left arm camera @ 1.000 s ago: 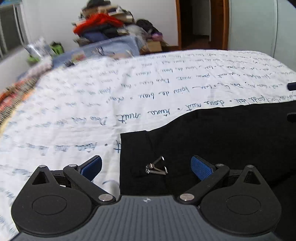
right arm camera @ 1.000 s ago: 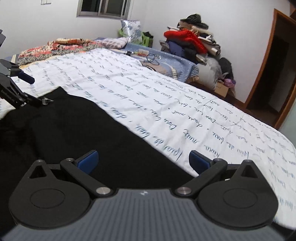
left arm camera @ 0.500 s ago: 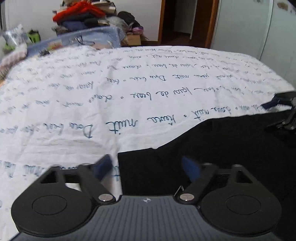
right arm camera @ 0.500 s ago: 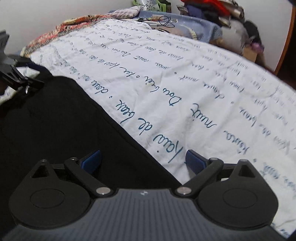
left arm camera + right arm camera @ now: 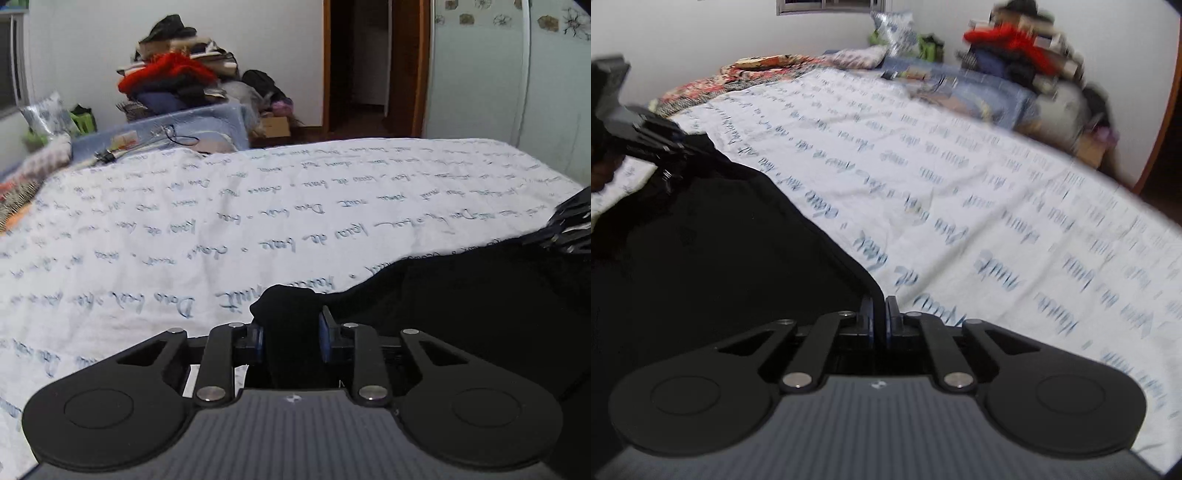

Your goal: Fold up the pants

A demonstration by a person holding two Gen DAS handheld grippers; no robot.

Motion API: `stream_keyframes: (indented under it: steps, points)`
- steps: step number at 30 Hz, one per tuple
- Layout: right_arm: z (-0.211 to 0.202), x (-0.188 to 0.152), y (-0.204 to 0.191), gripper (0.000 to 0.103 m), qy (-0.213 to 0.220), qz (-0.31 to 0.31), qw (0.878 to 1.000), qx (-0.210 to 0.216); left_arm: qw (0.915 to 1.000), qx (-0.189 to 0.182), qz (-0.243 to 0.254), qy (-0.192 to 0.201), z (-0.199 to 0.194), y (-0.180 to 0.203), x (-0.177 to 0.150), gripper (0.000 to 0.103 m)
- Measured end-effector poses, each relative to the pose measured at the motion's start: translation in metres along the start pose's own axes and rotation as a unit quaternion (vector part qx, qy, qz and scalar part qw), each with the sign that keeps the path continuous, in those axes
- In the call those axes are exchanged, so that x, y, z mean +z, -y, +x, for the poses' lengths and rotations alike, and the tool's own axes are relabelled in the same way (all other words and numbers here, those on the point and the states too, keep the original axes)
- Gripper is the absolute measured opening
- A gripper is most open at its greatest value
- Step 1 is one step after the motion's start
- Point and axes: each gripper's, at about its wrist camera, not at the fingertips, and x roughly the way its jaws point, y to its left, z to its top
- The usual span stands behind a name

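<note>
Gripping black fabric pants [image 5: 461, 314] at two edge points on the white bedsheet with blue handwriting print [image 5: 258, 206].
Left wrist view: left gripper [image 5: 291, 341] at lower centre, jaws just closed in, blue pads pinching a bunched corner of the pants that pokes up between them; rest of the pants fills the lower right; right gripper's black body shows at the right edge. Pile of red and dark clothes [image 5: 173, 81] upper left, by the wall. Right wrist view (blurred): right gripper [image 5: 879, 319] at lower centre, jaws just closed, pressed almost together on the thin pants edge; pants cover the left half; left gripper at the pants' far corner, upper left.
</note>
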Motion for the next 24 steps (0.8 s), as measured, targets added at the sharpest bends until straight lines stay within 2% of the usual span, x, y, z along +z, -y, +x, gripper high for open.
stream_keyframes:
  steps: [2, 3, 6, 9, 18, 24]
  points:
    - [-0.005, 0.005, -0.012, 0.006, 0.017, -0.033, 0.998, -0.05, 0.9996, 0.012, -0.006, -0.025, 0.01, -0.002, 0.001, 0.026]
    - [-0.006, 0.007, -0.017, 0.006, 0.023, -0.043, 0.997, -0.065, 0.9995, 0.015, -0.013, -0.025, 0.009, -0.002, -0.001, 0.026]
    - [-0.015, 0.008, -0.036, 0.006, 0.04, -0.068, 0.992, -0.098, 0.9997, 0.019, -0.005, 0.013, -0.012, 0.003, -0.003, 0.026]
    - [-0.034, 0.001, -0.058, 0.006, 0.053, -0.103, 0.986, -0.121, 0.9994, 0.021, 0.0, 0.029, -0.033, 0.003, -0.004, 0.025]
    - [-0.094, -0.015, -0.112, 0.006, 0.088, -0.166, 0.969, -0.161, 0.9971, 0.038, 0.021, 0.062, -0.084, 0.02, -0.022, 0.025]
    - [-0.127, -0.038, -0.146, 0.006, 0.088, -0.176, 0.968, -0.157, 0.9969, 0.039, 0.018, 0.066, -0.12, 0.024, -0.054, 0.025]
